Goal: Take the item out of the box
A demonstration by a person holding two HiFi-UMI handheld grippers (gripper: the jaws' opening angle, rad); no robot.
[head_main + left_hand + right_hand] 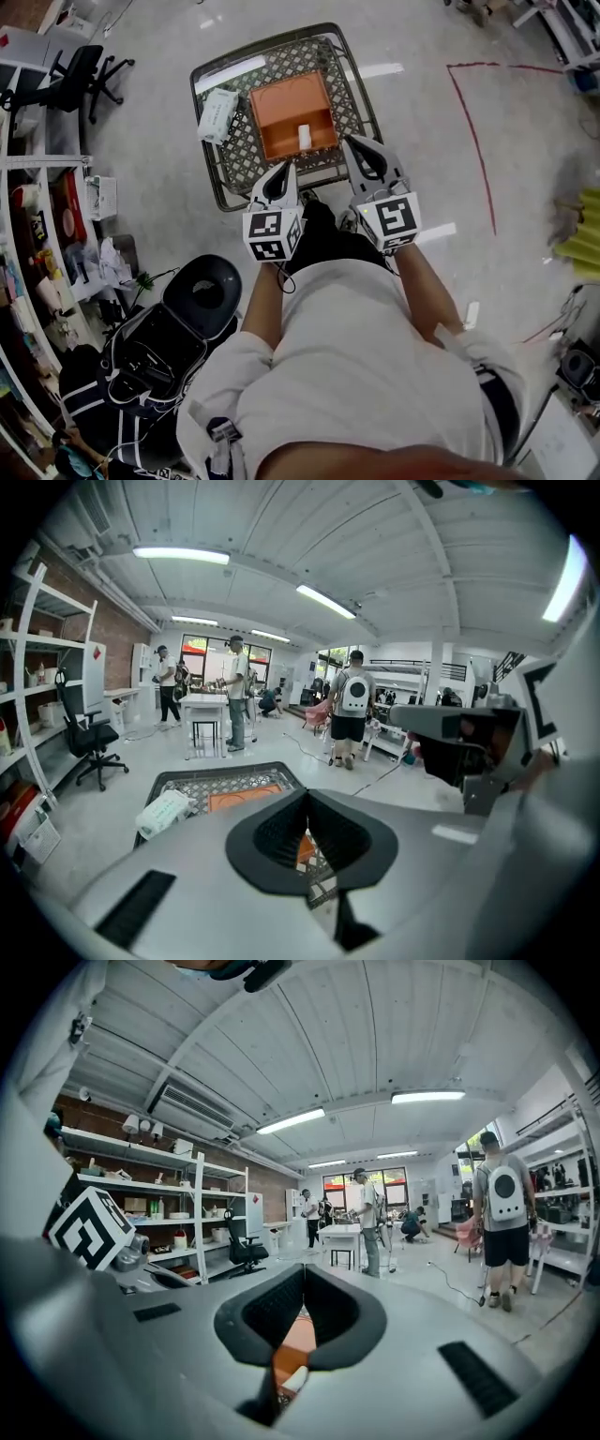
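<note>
Orange box (281, 98): open-topped, rectangular, smooth flat walls and bottom. It is sitting inside a wire-mesh basket (356, 94) with a rounded tubular rim, and the basket is standing on the pale, glossy floor (422, 122).

The item (304, 137) is a small white block. It is standing on the box bottom against the near wall, about mid-width.

A soft white packet (217, 114) is lying on the mesh just left of the box. Whether it is touching the box wall I cannot tell.

The left gripper (284, 171) is hovering at the basket's near rim, just short of the box's near wall. Its dark ribbed fingers (277, 832) are pressing tip to tip, with nothing between them.

The right gripper (350, 142) is hovering over the mesh just beside the box's near right corner. Its fingers (333, 1312) are likewise meeting at the tips and gripping nothing. The orange box and the white item are showing through the gap behind the tips.

Room for moving: the box top is lying open from above. Bare floor is running right of the basket as far as a red tape line (473, 131). An office chair (80, 75) and shelving (37, 234) are standing well apart on the left.
</note>
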